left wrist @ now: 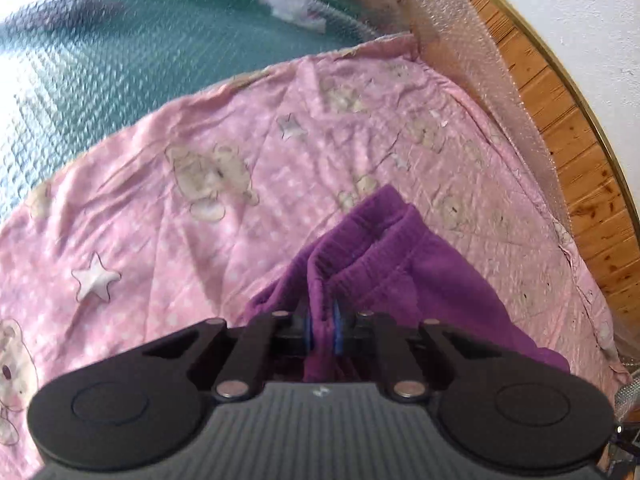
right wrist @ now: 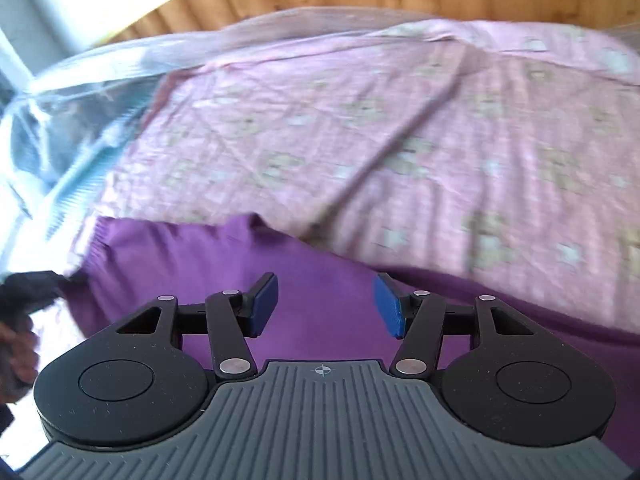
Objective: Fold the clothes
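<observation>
The purple garment [left wrist: 384, 264] lay on the pink sheet [left wrist: 168, 184], toward the sheet's side nearest the wooden wall [left wrist: 576, 152]. The left gripper [left wrist: 321, 330] was pressed together on a bunched fold at the garment's gathered, ribbed edge, the cloth pinched between its blue pads. The right gripper [right wrist: 326, 306] stood spread above a flat stretch of the same garment, with nothing between its jaws; contact with the cloth could not be confirmed, the view being blurred. The fabric appeared to be soft fleece: light, limp, apt to sag and bunch rather than hold a line, and unlikely to slip from the pads. In my judgement it is best taken at the ribbed edge or a seam, where the layers are thickest, with a second hold well along the same edge so the fold stays straight. No fragility noted.
</observation>
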A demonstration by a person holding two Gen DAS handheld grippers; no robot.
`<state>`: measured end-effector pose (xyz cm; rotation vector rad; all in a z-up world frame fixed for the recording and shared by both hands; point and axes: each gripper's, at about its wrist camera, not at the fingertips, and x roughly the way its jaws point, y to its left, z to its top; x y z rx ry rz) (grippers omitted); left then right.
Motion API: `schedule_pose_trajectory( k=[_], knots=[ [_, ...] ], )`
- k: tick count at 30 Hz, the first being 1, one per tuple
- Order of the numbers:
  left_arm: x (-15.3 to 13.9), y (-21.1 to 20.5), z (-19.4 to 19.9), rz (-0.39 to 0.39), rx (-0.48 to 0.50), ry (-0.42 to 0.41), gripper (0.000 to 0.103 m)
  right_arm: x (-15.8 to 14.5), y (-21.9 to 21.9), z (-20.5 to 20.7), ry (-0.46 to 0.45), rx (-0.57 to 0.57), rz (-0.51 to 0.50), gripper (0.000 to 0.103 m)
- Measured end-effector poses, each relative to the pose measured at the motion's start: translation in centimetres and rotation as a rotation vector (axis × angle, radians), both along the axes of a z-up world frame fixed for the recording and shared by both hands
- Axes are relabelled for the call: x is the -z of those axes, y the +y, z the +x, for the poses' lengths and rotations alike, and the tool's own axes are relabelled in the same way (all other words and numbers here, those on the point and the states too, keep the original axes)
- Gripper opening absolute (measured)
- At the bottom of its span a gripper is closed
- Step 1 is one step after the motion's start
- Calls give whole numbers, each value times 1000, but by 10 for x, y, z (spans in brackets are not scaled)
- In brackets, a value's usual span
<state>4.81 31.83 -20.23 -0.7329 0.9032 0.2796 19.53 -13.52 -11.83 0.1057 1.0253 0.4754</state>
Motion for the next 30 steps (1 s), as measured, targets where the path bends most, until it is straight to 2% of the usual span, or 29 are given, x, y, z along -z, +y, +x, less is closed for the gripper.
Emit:
schedule_pose_trajectory(
  k=[2,5,7,9,11,12,18,20,23,25,28,30],
  knots=[
    [2,-2,-1,16,7,2,11,4,16,21,7,-27,24,58],
    [5,1,-5,-7,-25,8,11,14,32,54,42,-50,59,58],
    [7,2,-9,-12,-36,7,11,29,37,78,127,-76,96,58],
    [8,-1,-11,11,-27,6,11,45,41,96,253,-119,128,58],
    [10,-1,-14,15,-26,-4,13,55,44,97,341,-192,160,58],
    [11,0,-15,7,-31,-13,13,57,43,94,354,-234,171,58],
    [12,-3,-16,9,-57,-17,13,67,42,80,407,-359,186,58],
    [12,-3,-15,10,-66,-7,13,64,43,80,394,-388,200,60],
    [11,-5,-12,22,-62,6,13,68,43,93,398,-386,236,64],
    [10,-5,-11,28,-58,12,13,78,48,108,433,-371,293,66],
    [10,-5,-9,39,-53,21,13,99,59,125,590,-353,389,70],
    [10,-6,-9,41,-56,21,13,106,59,134,648,-311,465,70]
  ],
)
